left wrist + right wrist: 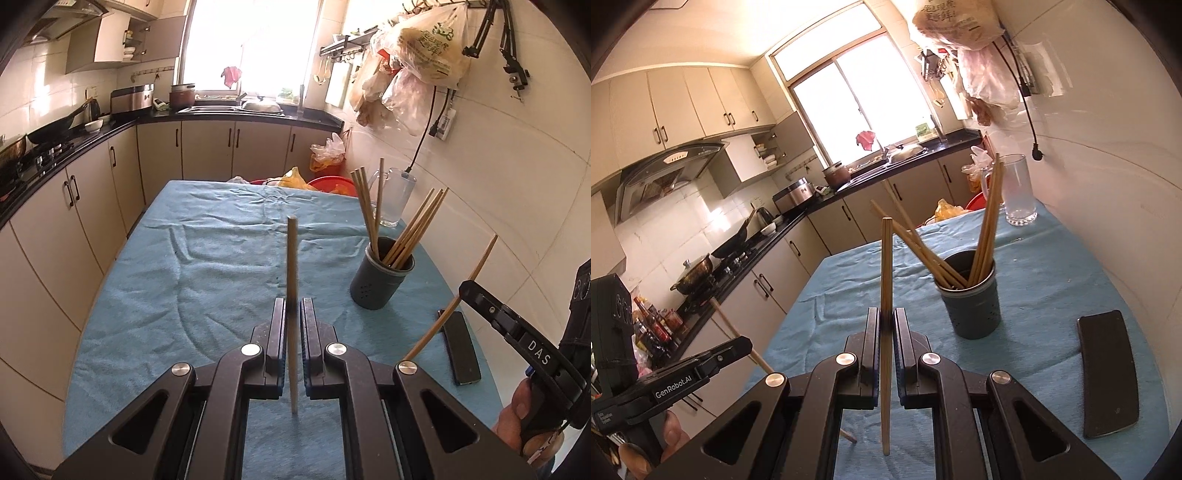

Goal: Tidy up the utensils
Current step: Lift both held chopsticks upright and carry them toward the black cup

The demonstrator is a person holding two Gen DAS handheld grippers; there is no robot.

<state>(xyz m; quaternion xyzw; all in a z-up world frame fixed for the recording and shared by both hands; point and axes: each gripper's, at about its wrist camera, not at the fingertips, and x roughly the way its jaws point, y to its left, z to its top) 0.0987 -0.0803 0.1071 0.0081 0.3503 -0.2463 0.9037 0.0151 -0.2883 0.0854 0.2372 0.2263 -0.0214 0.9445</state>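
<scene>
A table under a wrinkled blue terry cloth (207, 280) fills the near scene, with beige kitchen cabinets (92, 206) and a black counter along its left and far sides. On the cloth toward the right stands a dark grey round holder (380, 280) with small holes in its wall, holding a fan of wooden chopsticks (413, 229) that lean left and right. Beyond it, near the white wall, stands a clear glass mug (393, 199). A flat black phone (1108, 373) lies near the right edge. The left gripper (294, 314) is clamped on one pale wooden chopstick (291, 266), held upright. The right gripper (886, 325) pinches another upright chopstick (886, 266), just left of the holder
</scene>
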